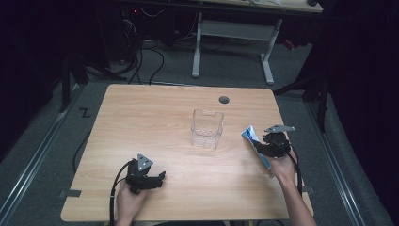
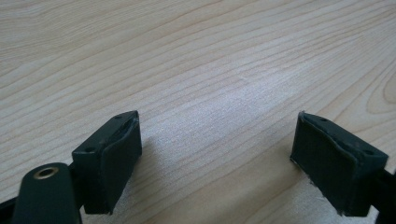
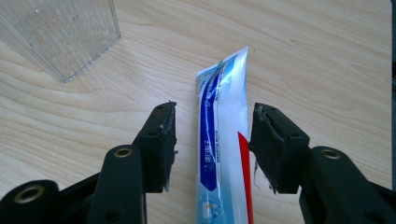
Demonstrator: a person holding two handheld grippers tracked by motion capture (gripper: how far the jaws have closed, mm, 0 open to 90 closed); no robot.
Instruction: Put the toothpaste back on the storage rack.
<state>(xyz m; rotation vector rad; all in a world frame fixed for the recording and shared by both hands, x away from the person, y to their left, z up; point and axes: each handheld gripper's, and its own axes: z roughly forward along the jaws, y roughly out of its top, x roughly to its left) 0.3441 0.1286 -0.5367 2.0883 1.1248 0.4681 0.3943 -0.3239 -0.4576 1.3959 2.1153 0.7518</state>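
A white and blue toothpaste tube (image 3: 223,140) with a red stripe lies on the wooden table (image 1: 155,122) near its right edge, crimped end pointing away from me. My right gripper (image 3: 212,123) is open and straddles the tube: the right jaw sits close to it, the left jaw a small gap away. From above, that right gripper (image 1: 261,149) covers the tube's (image 1: 250,136) near half. My left gripper (image 1: 159,179) rests low at the front left, and its left gripper (image 2: 217,135) jaws stand wide open over bare wood.
A clear plastic box (image 1: 207,128) stands upright mid-table, just left of the tube; its corner (image 3: 65,32) also shows up close. A round cable hole (image 1: 224,99) is at the table's far edge. Another desk's white legs (image 1: 268,61) stand beyond.
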